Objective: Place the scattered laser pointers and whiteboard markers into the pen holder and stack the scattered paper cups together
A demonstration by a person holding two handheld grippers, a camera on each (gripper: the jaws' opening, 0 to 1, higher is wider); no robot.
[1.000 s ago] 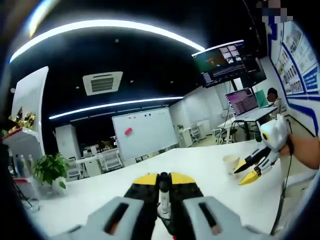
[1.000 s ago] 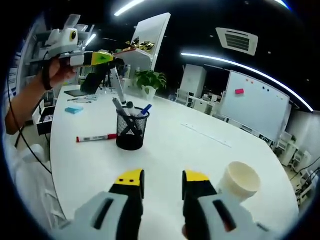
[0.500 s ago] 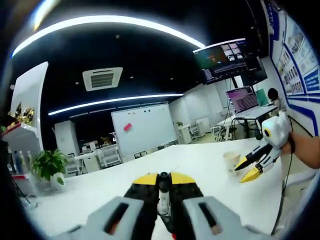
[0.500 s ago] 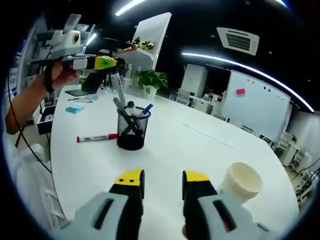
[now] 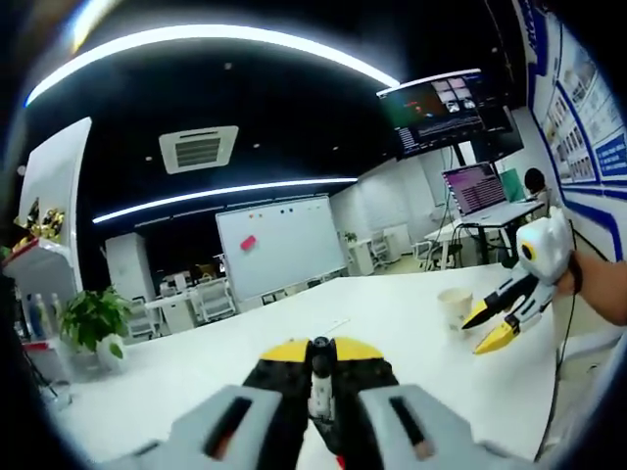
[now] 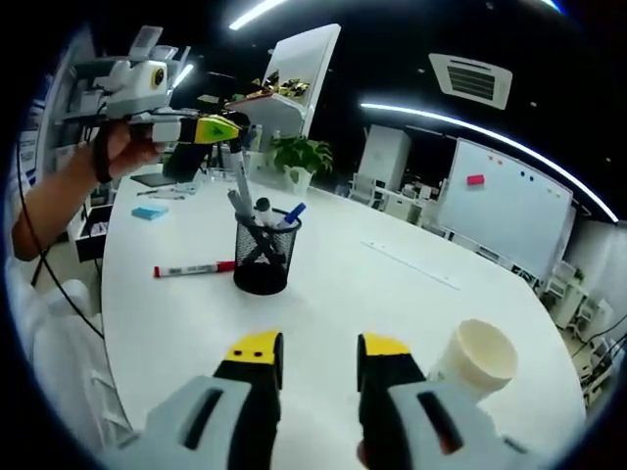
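your left hand-held gripper point(image 6: 217, 127) clamps a marker point(image 6: 239, 171) above the pen holder point(image 6: 263, 255); release off-centre and it skids across the bench point(image 6: 333, 284). your right hand-held gripper point(image 6: 315, 352) hangs open.

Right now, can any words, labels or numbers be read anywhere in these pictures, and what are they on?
None can be read.
Wall posters: blue and white print, too small.
Hanging monitor: picture and lines, blurred.
Laptop screen: blurred text.
Red marker on the table: white label, too small.
Whiteboard: only coloured magnets.
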